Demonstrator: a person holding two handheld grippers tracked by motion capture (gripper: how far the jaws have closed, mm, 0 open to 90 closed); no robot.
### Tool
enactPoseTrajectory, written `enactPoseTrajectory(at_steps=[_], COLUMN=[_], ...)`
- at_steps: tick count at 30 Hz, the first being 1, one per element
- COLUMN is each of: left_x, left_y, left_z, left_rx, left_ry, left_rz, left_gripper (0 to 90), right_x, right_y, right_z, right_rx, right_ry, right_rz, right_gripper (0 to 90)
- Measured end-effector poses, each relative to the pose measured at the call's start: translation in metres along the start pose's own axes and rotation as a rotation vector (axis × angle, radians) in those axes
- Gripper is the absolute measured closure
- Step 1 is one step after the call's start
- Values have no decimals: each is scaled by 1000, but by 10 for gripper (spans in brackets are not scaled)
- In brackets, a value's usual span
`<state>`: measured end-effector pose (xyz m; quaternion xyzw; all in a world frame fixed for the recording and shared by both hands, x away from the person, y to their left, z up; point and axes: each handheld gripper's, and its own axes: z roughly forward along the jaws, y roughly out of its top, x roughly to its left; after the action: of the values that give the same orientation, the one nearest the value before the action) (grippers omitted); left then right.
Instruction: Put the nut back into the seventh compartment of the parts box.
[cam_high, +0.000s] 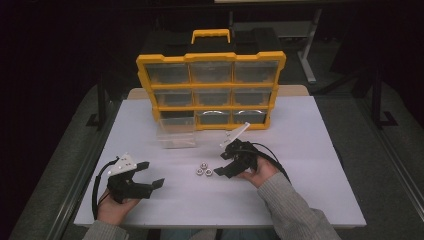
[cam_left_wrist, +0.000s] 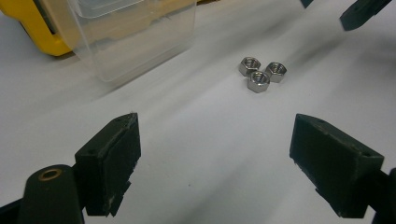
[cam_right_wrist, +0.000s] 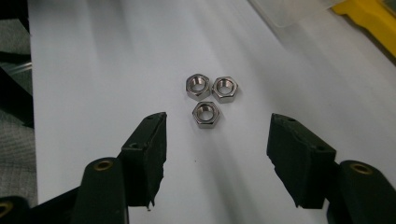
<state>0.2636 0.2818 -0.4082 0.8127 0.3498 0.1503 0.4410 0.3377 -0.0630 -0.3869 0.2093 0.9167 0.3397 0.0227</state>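
Observation:
Three steel hex nuts (cam_high: 204, 170) (cam_left_wrist: 258, 74) (cam_right_wrist: 210, 95) lie in a tight cluster on the white table (cam_high: 300, 150). My right gripper (cam_high: 220, 165) (cam_right_wrist: 217, 149) is just right of them, pointing at them with its jaws open; the nuts lie a little ahead of its pads, untouched. My left gripper (cam_high: 154, 173) (cam_left_wrist: 215, 154) rests near the front left of the table, open and empty, aimed toward the nuts from a distance. In the left gripper view, the right gripper's jaw tip (cam_left_wrist: 359, 11) shows at the top right.
A clear plastic drawer (cam_high: 176, 136) (cam_left_wrist: 135, 37) sits on the table in front of a yellow and black parts organiser (cam_high: 210, 90), whose bottom left slot is vacant. The table's left edge (cam_right_wrist: 29, 93) runs close beside the right gripper's view.

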Motion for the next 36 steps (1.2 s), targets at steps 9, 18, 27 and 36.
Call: enactPoseTrajectory(at_steps=[9, 18, 27, 36], left_x=[0, 1, 2, 3], left_y=[0, 0, 0, 0], left_z=[-1, -1, -1, -2], left_rx=[-4, -4, 10, 4], left_ry=[1, -1, -3, -1], left_rz=[2, -1, 2, -2], left_gripper=[165, 165, 166, 165], right_x=[0, 0, 0, 2], right_y=[9, 15, 17, 17], right_z=[27, 47, 63, 69], right_rx=[58, 113, 164, 193], right_ry=[16, 44, 33, 16], right_rz=[-46, -83, -141, -183], right_gripper=[432, 512, 599, 655])
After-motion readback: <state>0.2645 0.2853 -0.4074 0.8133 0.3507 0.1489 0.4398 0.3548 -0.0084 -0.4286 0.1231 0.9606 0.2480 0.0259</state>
